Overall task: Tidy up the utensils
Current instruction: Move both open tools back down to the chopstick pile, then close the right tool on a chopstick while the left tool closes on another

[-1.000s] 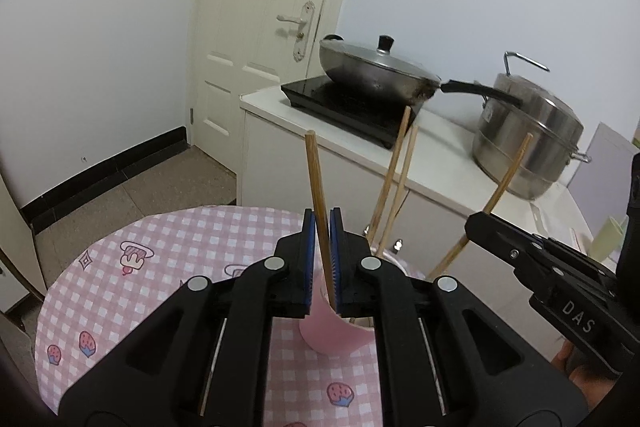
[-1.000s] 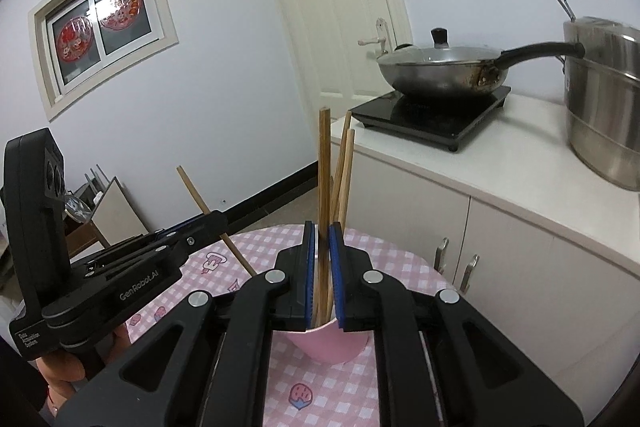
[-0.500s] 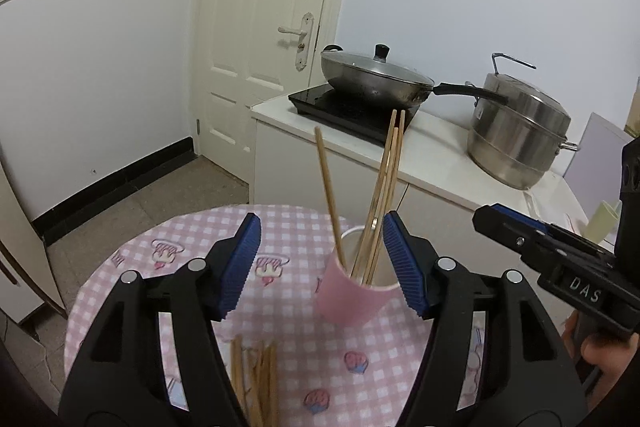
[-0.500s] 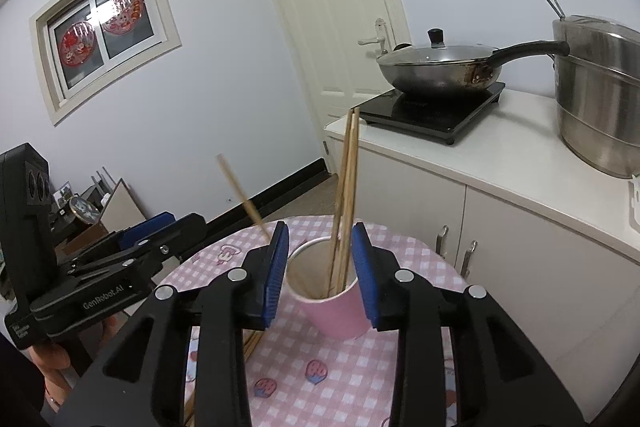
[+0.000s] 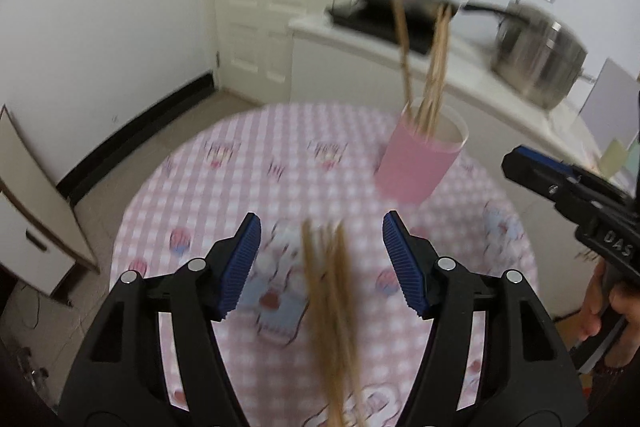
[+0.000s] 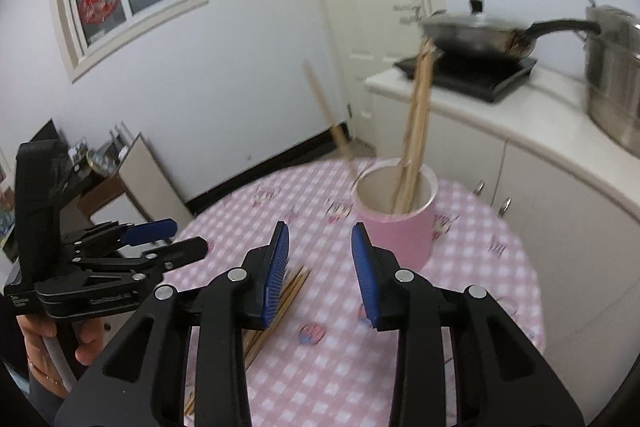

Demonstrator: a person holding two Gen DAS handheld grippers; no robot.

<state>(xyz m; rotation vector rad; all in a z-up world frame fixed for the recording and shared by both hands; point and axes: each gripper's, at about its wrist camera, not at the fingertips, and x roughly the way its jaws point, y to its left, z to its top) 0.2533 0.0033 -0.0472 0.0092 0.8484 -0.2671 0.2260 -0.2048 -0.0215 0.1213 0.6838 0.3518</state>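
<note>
Pink-checked table point(image 5: 248, 163): loose chopsticks point(image 5: 332, 307) lie lengthwise toward lower frame; cup point(image 5: 416, 167) upper right holds upright sticks. Left gripper point(image 5: 320, 263) wide, right gripper point(image 6: 320, 275) narrower, both empty.

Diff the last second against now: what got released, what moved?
Both grippers let go of a chopstick each and drew back from the pink cup. The left gripper now stands open over the loose chopsticks on the table; the right gripper is open and empty. The released sticks joined the chopsticks in the cup. Cup and tablecloth stayed put.
</note>
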